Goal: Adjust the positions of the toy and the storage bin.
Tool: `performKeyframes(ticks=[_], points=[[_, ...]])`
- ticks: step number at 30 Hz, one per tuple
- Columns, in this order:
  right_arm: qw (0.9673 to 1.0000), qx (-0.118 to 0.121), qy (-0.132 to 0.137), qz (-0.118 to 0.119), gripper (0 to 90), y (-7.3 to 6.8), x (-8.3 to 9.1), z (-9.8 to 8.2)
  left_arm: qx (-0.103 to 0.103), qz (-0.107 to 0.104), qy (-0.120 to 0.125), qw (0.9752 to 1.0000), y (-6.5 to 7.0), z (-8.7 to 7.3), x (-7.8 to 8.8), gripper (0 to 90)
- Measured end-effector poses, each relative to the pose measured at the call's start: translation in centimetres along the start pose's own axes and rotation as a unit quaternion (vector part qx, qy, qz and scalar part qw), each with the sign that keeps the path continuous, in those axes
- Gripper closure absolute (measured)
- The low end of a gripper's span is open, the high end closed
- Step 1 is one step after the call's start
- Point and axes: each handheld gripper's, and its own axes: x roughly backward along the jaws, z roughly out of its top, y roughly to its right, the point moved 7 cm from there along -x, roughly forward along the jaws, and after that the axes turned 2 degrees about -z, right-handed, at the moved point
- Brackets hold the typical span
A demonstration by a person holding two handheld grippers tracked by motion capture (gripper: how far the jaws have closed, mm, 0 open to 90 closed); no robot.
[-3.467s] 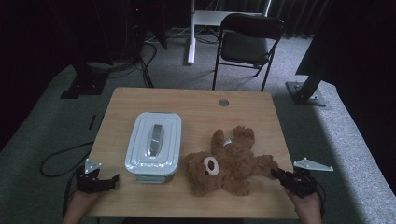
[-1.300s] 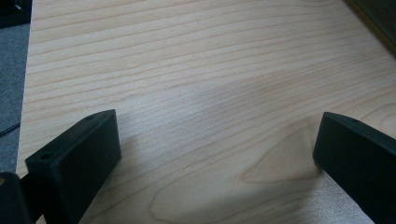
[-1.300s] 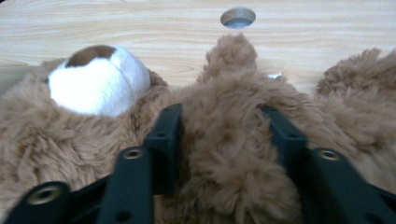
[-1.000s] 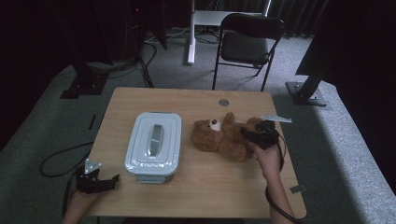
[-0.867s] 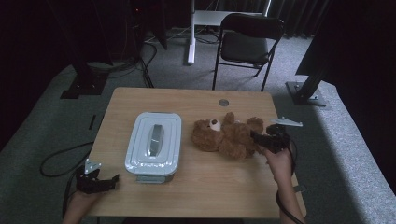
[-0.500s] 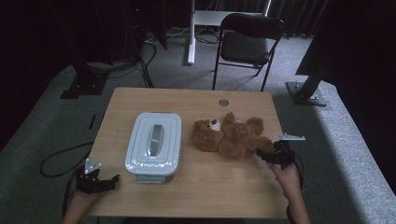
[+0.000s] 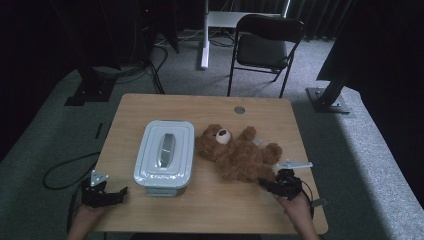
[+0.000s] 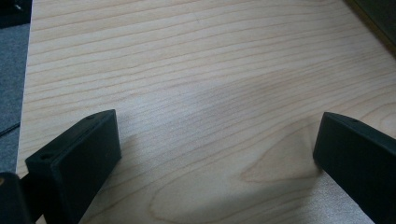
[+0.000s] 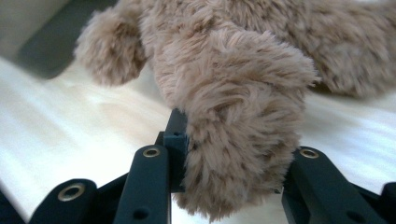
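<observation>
A dark folding chair [image 7: 267, 47] stands on grey carpet [image 7: 60, 130] behind the wooden table [image 7: 200, 107].

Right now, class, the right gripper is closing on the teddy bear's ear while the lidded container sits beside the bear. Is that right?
Not the ear. The right gripper is closing on the teddy bear's leg, as the right gripper view shows. The lidded container does sit beside the bear.

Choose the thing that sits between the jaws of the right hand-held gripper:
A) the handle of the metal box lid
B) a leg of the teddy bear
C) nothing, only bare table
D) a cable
B: in the right gripper view, a furry brown leg of the teddy bear fills the gap of the right hand-held gripper.
</observation>
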Motion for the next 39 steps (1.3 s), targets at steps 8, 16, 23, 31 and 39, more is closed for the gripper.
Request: performKeyframes(ticks=[8, 16, 23, 31, 39], points=[[0.9974, 0.004, -0.013, 0.071, 58.1, -4.8, -0.8, -1.5, 0.000, 0.000, 0.000, 1.0000, 0.0, 0.0, 0.0, 1.4], [0.9970, -0.010, 0.038, 0.066, 36.4, -3.5, 3.4, 0.7, 0.000, 0.000, 0.000, 1.0000, 0.0, 0.0, 0.0, 1.4], [0.9943, -0.022, 0.088, 0.055, 29.9, 0.4, 5.5, 5.9, 0.001, 0.000, 0.000, 1.0000, 0.0, 0.0, 0.0, 1.4], [0.9944, -0.041, 0.030, 0.092, 29.0, 1.5, -1.3, 8.2, 0.001, 0.000, 0.000, 1.0000, 0.0, 0.0, 0.0, 1.4], [0.9946, 0.000, -0.039, 0.097, 15.0, -0.3, -7.0, 7.4, 0.001, 0.000, 0.000, 1.0000, 0.0, 0.0, 0.0, 1.4]])
